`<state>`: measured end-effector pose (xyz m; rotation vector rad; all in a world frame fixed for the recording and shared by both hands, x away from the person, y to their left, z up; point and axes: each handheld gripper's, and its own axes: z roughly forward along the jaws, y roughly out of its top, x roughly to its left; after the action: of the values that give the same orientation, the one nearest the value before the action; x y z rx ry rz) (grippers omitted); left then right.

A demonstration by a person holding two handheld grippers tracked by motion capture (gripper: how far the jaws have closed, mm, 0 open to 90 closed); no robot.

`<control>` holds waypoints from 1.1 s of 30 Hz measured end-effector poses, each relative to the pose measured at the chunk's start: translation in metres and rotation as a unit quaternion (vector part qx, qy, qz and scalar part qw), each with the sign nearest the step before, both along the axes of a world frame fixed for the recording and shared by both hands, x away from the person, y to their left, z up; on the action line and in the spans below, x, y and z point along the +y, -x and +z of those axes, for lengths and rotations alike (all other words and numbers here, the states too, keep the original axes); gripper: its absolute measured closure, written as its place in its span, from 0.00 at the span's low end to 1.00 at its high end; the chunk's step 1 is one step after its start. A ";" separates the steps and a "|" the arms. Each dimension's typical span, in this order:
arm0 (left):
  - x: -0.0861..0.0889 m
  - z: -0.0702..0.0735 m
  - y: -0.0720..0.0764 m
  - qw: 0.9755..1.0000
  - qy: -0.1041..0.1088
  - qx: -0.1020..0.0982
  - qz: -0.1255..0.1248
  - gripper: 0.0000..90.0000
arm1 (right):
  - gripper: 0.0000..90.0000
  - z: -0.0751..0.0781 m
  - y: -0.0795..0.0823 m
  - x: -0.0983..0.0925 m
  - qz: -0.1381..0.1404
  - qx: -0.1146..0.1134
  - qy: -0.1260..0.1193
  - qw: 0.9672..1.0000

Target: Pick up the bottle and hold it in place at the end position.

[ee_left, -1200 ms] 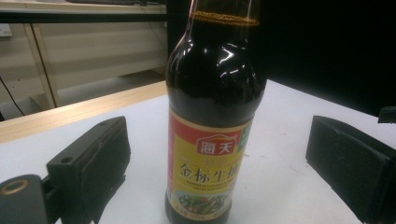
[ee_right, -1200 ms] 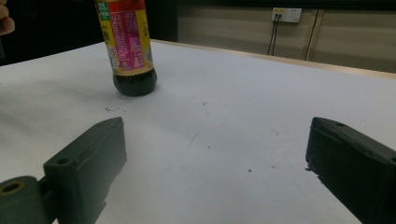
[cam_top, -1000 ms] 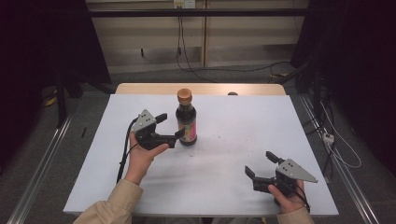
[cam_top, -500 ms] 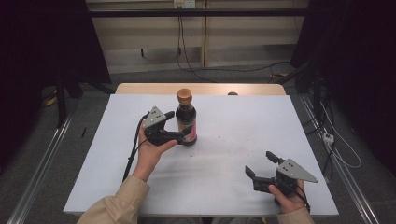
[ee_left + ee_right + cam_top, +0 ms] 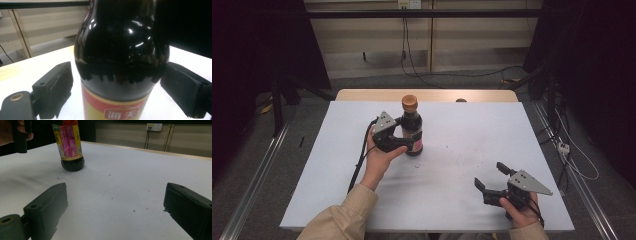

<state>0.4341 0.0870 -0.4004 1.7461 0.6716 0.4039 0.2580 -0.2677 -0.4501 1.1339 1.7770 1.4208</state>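
Observation:
A dark sauce bottle (image 5: 412,131) with an orange cap and a red and yellow label stands upright at the back middle of the white table (image 5: 472,125). My left gripper (image 5: 408,138) reaches in from the bottle's left, one jaw on each side of its lower body. The left gripper view has the bottle (image 5: 120,50) between the two pads (image 5: 58,85); the jaws have just been closing, and a thin gap still shows at the left pad. My right gripper (image 5: 490,176) rests open near the front right with nothing in it. From there the bottle (image 5: 71,150) stands far off to the left.
A black cable trails from the left gripper toward the table's front edge. A wooden strip (image 5: 432,95) runs along the table's back edge. Cables and metal rails lie on the floor around the table. Small specks dot the white surface near the middle.
The left gripper has moved right, up to the bottle, and its jaws now stand on both sides of it. The right gripper has not moved.

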 end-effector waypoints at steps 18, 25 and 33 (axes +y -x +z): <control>-0.009 -0.002 -0.007 1.000 -0.003 -0.001 -0.003 0.20 | 0.05 0.000 0.000 0.000 0.000 0.001 -0.001 1.000; -0.008 -0.001 -0.007 1.000 -0.004 -0.005 -0.003 0.25 | 0.05 0.000 0.000 -0.001 0.001 0.000 0.000 1.000; -0.009 -0.001 -0.007 1.000 -0.004 -0.009 -0.003 0.29 | 0.05 -0.001 0.000 -0.001 0.000 0.001 0.000 1.000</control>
<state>0.4414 0.0781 -0.4017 1.7494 0.6530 0.4178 0.2583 -0.2682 -0.4507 1.1352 1.7786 1.4205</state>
